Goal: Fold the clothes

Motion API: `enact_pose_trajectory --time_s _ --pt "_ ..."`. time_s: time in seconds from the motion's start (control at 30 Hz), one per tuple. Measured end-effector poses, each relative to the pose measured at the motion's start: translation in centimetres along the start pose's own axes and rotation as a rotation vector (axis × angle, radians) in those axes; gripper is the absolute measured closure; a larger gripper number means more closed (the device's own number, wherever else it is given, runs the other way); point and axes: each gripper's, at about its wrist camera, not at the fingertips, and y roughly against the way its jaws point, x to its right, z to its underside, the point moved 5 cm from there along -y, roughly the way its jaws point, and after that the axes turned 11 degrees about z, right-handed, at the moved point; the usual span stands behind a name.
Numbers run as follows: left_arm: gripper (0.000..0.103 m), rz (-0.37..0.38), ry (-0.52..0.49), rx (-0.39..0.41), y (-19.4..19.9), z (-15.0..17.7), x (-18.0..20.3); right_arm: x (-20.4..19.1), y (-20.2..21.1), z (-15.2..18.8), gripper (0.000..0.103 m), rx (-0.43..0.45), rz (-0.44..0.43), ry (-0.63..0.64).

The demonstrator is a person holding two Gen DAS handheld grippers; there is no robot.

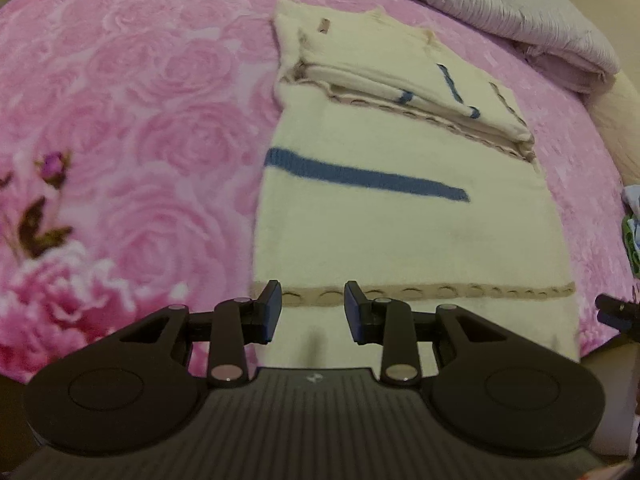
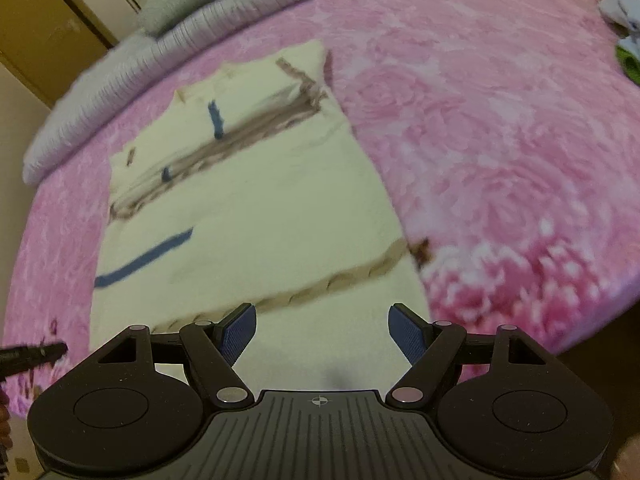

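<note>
Here, on a pink rose-print blanket (image 1: 132, 128): a cream knit sweater (image 1: 400, 232), laid flat and lengthwise, hem end nearest both cameras. Across its body, a blue stripe (image 1: 360, 176) reaching from one side edge partway over. Near the hem, a tan band of circle pattern (image 1: 440, 293) running from edge to edge. At the far end, upper part folded back over the body in stacked layers (image 1: 400, 80), with short blue marks and tan trim along the fold edges.

Left gripper (image 1: 313, 312): released, jaws apart, nothing between them, poised over the hem end of the sweater near its left edge, fingertips level with the tan band. Contact with the cloth impossible to judge from this angle.

Right gripper (image 2: 322, 332): released too, jaws spread wider, blue ribbed pads (image 2: 406, 334) facing inward, empty, above the hem end toward the sweater's right half. Same doubt about contact.

Beyond the sweater, along the far side of the bed, a bunched lavender ribbed quilt (image 1: 500, 4). At the bed's right edge, a small heap of other clothes, pale blue and green (image 2: 626, 20). Behind the quilt in the right wrist view, wooden cabinet doors (image 2: 44, 36). Both views somewhat blurred.
</note>
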Motion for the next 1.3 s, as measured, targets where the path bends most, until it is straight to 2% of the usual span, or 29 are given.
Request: enact_pose_trajectory --time_s 0.13,0.37,0.5,0.6,0.73,0.77,0.83,1.07,1.13,1.23,1.3 --pt "0.075 0.018 -0.021 0.107 -0.5 1.7 -2.1 2.5 -1.9 0.7 0.027 0.116 -0.077 -0.017" --pt "0.075 0.138 0.026 0.188 2.5 5.7 -3.0 6.0 -0.1 4.8 0.027 0.245 -0.127 -0.088" --pt "0.073 0.206 0.054 0.234 4.3 8.0 -3.6 6.9 2.5 6.8 0.027 0.211 -0.174 -0.157" --pt "0.072 0.206 0.093 0.254 4.4 8.4 -3.9 7.3 3.8 6.9 0.027 0.223 -0.174 -0.167" --pt "0.072 0.220 0.132 0.249 3.0 8.4 -4.7 7.6 3.6 6.1 0.027 0.195 -0.229 -0.191" --pt "0.072 0.226 0.142 0.246 2.6 8.3 -5.1 7.9 3.3 5.8 0.027 0.186 -0.233 -0.191" --pt "0.072 0.239 0.162 0.239 1.9 8.2 -5.7 8.8 2.2 5.5 0.034 0.153 -0.248 -0.211" --pt "0.072 0.337 0.254 0.232 0.2 7.7 -7.6 11.8 -2.9 4.2 0.037 0.013 -0.309 -0.316" --pt "0.072 0.365 0.281 0.230 -0.2 7.6 -8.1 12.1 -3.8 4.2 0.046 -0.013 -0.337 -0.342" --pt "0.072 0.405 0.317 0.229 -0.6 7.7 -8.8 12.6 -4.1 4.2 0.047 -0.032 -0.395 -0.377" --pt "0.072 0.435 0.342 0.238 -0.6 8.1 -9.2 12.8 -4.3 4.5 0.056 -0.056 -0.419 -0.384"
